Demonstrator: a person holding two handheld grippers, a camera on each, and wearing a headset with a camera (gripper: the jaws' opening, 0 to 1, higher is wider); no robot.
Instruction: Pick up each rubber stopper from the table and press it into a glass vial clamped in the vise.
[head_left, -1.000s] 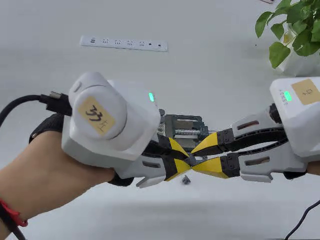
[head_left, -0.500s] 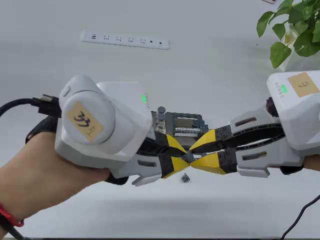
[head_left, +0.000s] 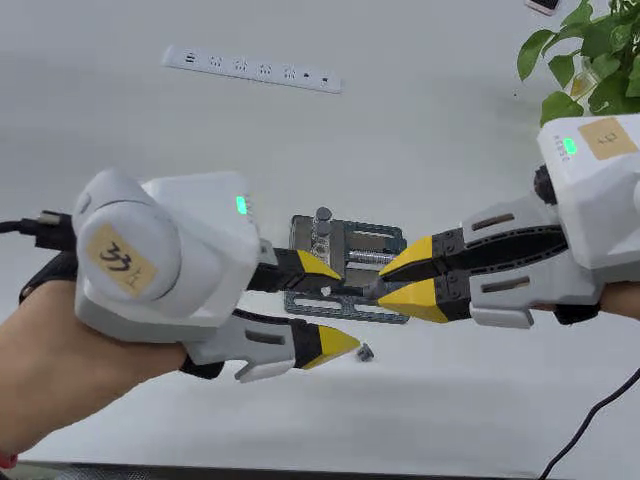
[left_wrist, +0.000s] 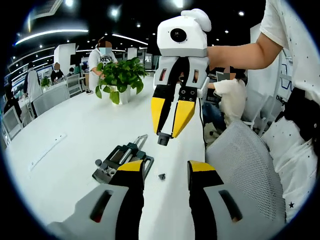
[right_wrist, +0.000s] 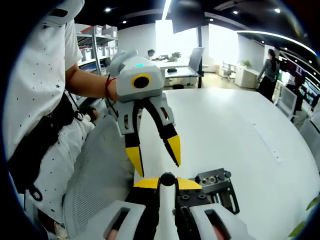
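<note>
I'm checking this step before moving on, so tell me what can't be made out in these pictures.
- Head view: the right gripper and the open left gripper cover much of the vise, so what it clamps is unclear.
- Head view: the loose stopper on the table is too small to tell which end is up.
- Right gripper view: the jaws hide all but the top of the held stopper.

We saw a broad white table (head_left: 450, 120), a white power strip (head_left: 252, 69) near its far edge and a leafy potted plant (head_left: 590, 50) at its far right corner. A grey mesh chair (left_wrist: 245, 155) stood beside the table's edge. Spotlights (left_wrist: 115, 12) dotted the dark ceiling; shelves (right_wrist: 97, 42) and a bright window (right_wrist: 180, 35) lay beyond.
</note>
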